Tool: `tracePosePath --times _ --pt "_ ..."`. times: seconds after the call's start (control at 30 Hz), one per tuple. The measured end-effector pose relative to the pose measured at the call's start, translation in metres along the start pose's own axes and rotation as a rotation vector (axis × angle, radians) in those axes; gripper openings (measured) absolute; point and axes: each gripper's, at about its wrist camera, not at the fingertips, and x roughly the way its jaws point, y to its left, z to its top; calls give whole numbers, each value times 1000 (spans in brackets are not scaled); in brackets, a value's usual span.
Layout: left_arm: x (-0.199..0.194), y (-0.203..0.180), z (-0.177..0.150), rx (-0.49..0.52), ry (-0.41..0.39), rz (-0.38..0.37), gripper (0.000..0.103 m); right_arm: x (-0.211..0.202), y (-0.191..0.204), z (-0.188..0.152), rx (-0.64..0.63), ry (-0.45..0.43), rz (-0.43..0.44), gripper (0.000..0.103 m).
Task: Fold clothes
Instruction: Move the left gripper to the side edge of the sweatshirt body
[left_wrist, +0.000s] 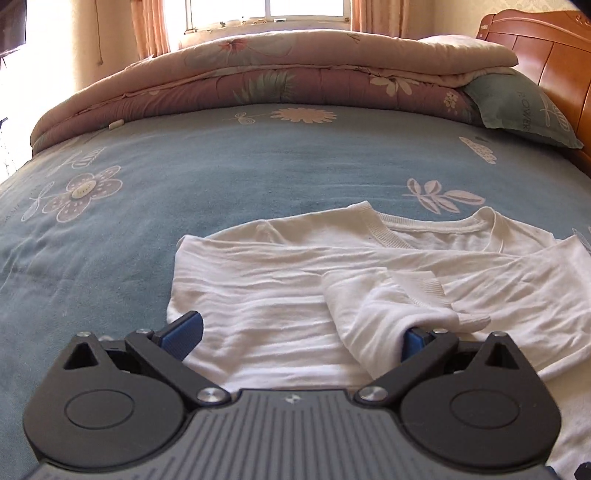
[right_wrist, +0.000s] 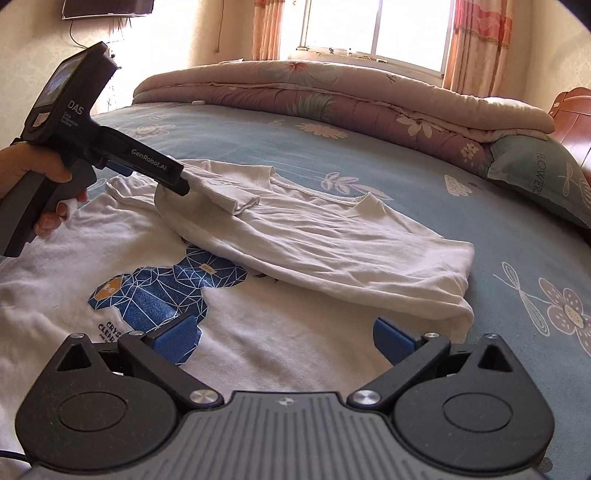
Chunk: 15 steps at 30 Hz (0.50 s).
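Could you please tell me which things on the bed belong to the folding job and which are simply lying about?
Belonging to the job:
white sweatshirt, partly folded
its sleeve, draped over one finger of the open left gripper
right gripper, open

Lying about:
folded quilt
pillow
bedsheet

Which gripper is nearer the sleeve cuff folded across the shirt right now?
Left. The left gripper has the sleeve draped over one finger, just short of the cuff. The right gripper hangs open nearer the camera, over the shirt's blue print.
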Motion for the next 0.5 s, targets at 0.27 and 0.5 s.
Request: tracePosePath --times 0.27,0.5 --pt "-10 16 -23 -98 -11 21 95 -3 -3 -2 26 0 14 103" --pt "-16 -9 -16 144 -66 48 67 -5 -3 -2 34 -16 13 103"
